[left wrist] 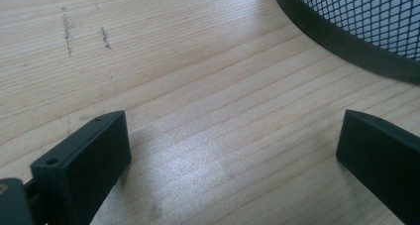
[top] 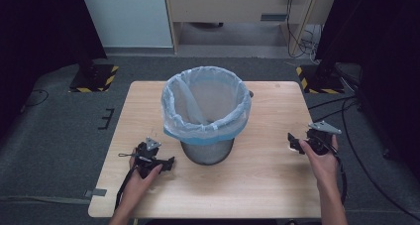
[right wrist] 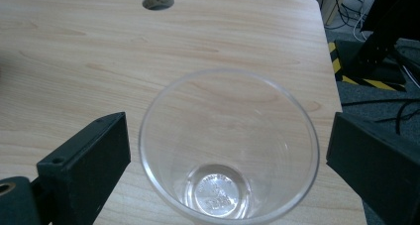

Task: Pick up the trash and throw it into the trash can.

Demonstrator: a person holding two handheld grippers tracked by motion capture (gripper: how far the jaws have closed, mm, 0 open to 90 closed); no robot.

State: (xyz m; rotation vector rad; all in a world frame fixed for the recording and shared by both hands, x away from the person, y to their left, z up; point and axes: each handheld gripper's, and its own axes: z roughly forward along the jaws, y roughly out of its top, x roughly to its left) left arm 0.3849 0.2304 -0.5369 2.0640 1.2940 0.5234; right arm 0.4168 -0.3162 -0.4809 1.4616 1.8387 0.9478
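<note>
Grey carpet and black stands ring a pale wooden worktop (top: 267,185), where a mesh bin (top: 207,150) lined with a blue bag (top: 205,103) stands at the centre. Right of the bin, the right hand-held gripper (top: 295,143) has its jaws spread wide either side of a clear plastic cup (right wrist: 229,148), upright, not yet pinched; likely lined up for a grasp. Left of the bin, near its base (left wrist: 341,41), the left hand-held gripper (top: 168,164) hovers low with jaws wide apart, holding nothing, seemingly waiting.
</note>
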